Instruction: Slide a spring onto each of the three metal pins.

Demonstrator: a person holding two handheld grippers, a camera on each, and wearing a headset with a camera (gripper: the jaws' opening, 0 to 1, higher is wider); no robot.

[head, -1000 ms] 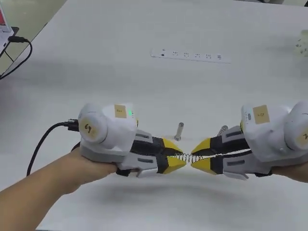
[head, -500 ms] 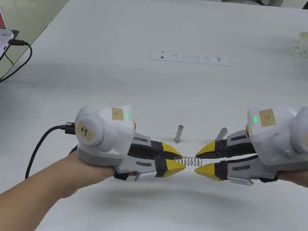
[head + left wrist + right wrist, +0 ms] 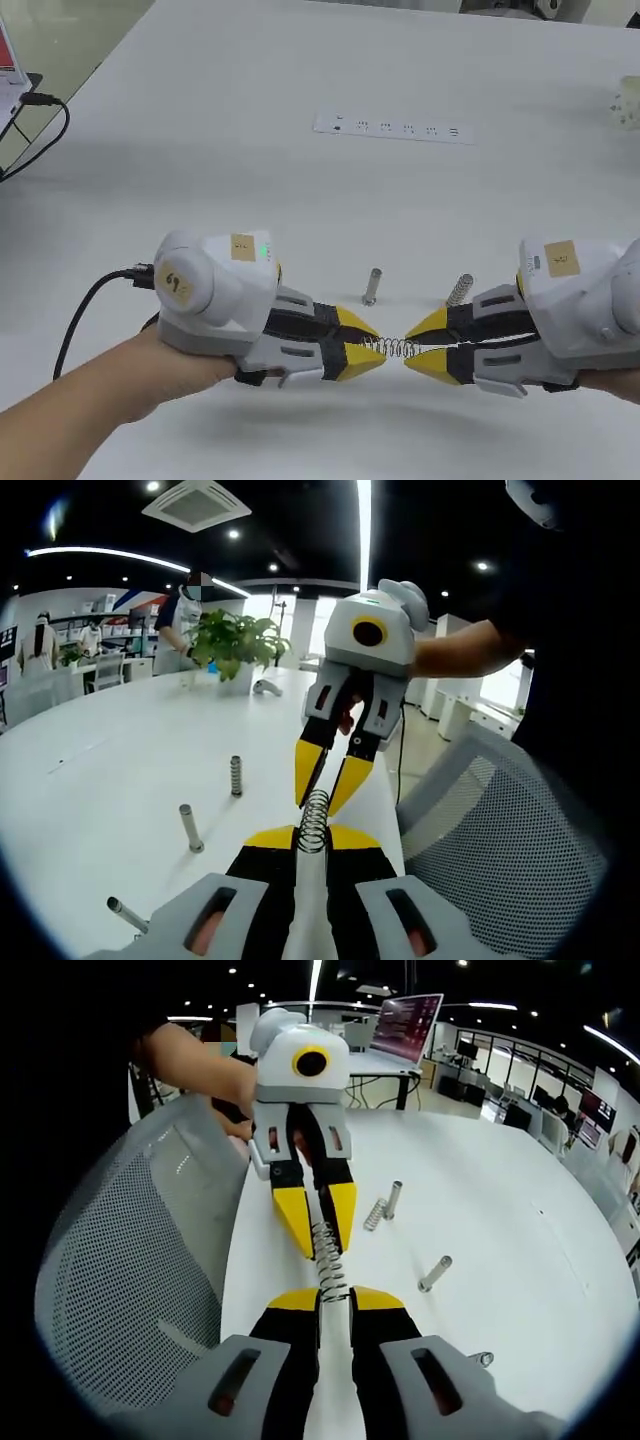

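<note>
Far left in the head view: a black cable (image 3: 90, 295) trailing over the white table (image 3: 250, 180) toward the left gripper (image 3: 376, 346). Pinching the left end of the spring (image 3: 394, 348) with that gripper, jaws pressed together on the coil. Same hold visible in the left gripper view, the coil rising from between the yellow tips.

Holding the spring level, clear of the table, with its long axis running straight from left to right across the short gap between the two sets of tips.

Just beyond the spring, farther from the body: a bare pin (image 3: 372, 286) standing upright, slightly left of the spring's middle and so nearer the left gripper than the right. Well behind, a power strip (image 3: 392, 129). Right of the bare pin, a second pin (image 3: 459, 290) already wearing a coil and leaning a little. Low at the left of the left gripper view, a third pin (image 3: 128, 914), tilt hard to judge through the fisheye.

Clamping the spring's other end with the right gripper (image 3: 412, 350), jaws likewise closed on the coil.

Judging the coming move: calls for freeing one end and turning the spring from level to upright, given a pin axis at right angles to the spring's. Probably simplest letting go with the right and carrying with the left, the closer side.
</note>
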